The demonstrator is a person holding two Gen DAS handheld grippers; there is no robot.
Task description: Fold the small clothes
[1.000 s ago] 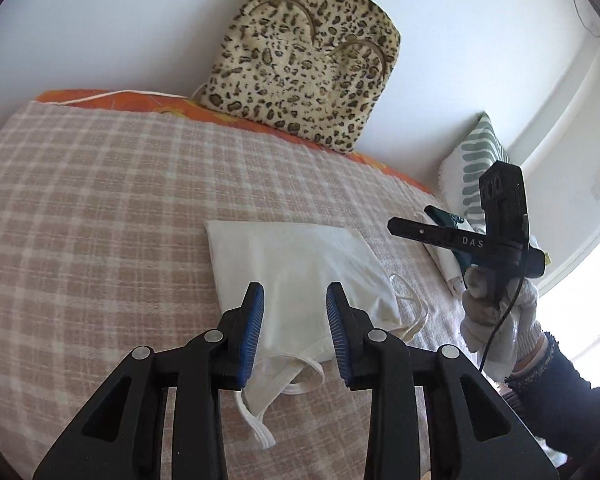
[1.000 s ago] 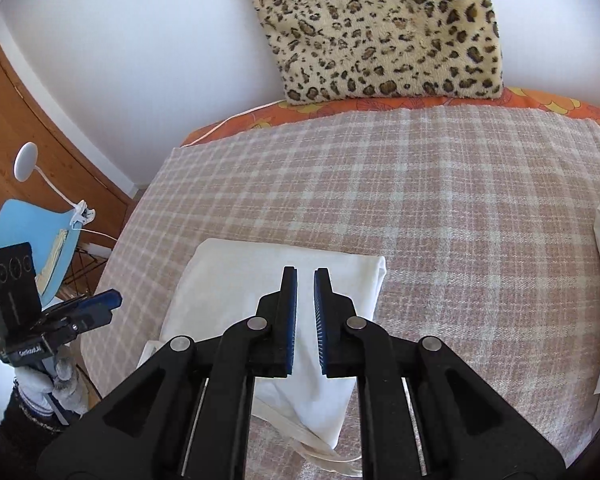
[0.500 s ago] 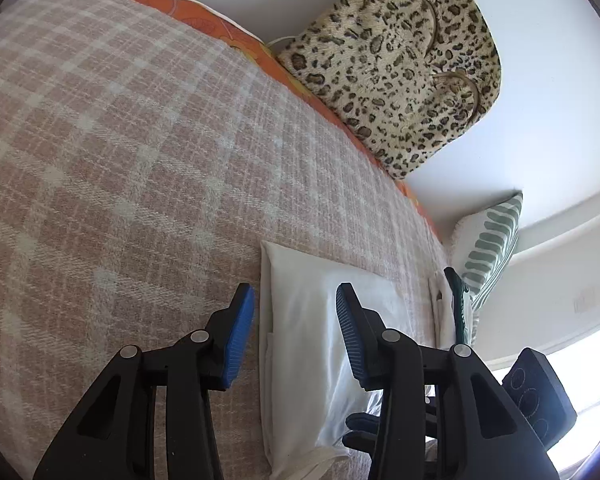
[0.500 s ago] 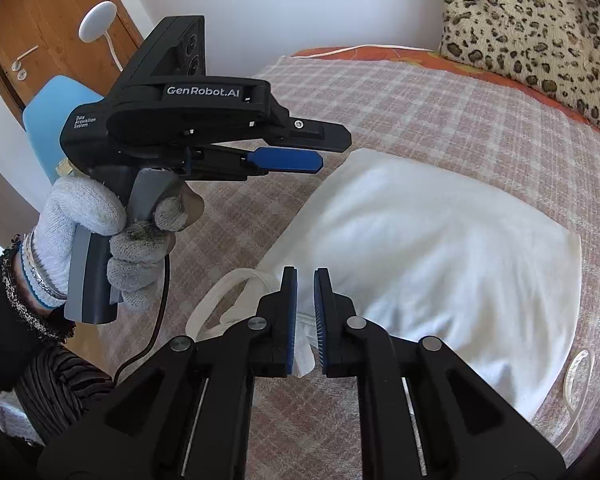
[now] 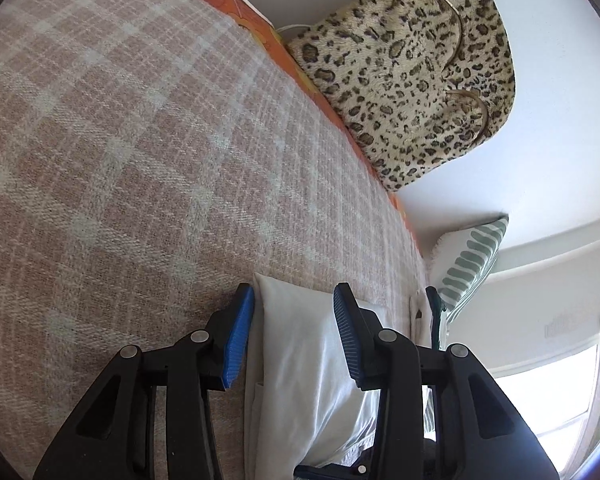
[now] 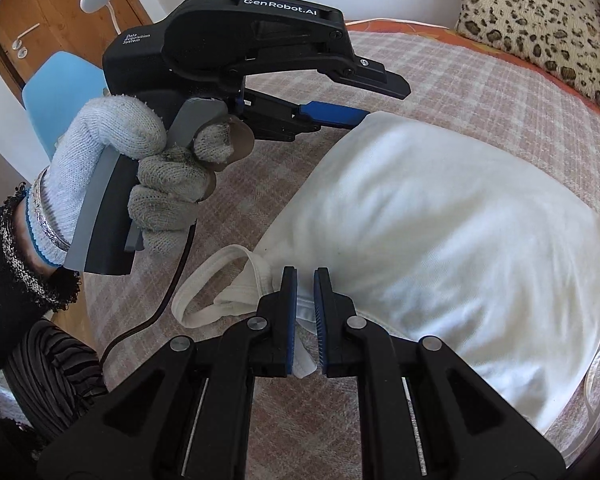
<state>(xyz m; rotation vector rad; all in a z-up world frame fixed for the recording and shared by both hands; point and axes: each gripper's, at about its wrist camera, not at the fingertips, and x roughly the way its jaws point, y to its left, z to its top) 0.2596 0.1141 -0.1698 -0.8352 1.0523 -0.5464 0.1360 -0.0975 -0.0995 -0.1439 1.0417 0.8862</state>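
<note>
A white garment (image 6: pixel 440 220) lies flat on the checked blanket (image 5: pixel 140 140), its strap loop (image 6: pixel 212 280) trailing off the near corner. My right gripper (image 6: pixel 305 272) is shut on the garment's near edge beside that strap, with white cloth pinched between the blue pads. A gloved hand holds my left gripper (image 6: pixel 386 102) over the garment's far left corner. In the left wrist view the left gripper (image 5: pixel 294 292) straddles the garment (image 5: pixel 300 360). Its jaws are closing, the cloth corner lies between them, and the pads stand off the cloth.
A leopard-print cushion (image 5: pixel 412 72) leans on the wall at the bed's far edge. A green-striped pillow (image 5: pixel 468 264) and another white folded piece (image 5: pixel 418 312) sit beyond the garment. A blue chair (image 6: pixel 60 88) and wooden door (image 6: pixel 40 12) stand beside the bed.
Both grippers rolled and dropped toward the garment. The right one went from over the cloth's middle to its strap corner and now pinches the cloth. The left one came to the far corner.
</note>
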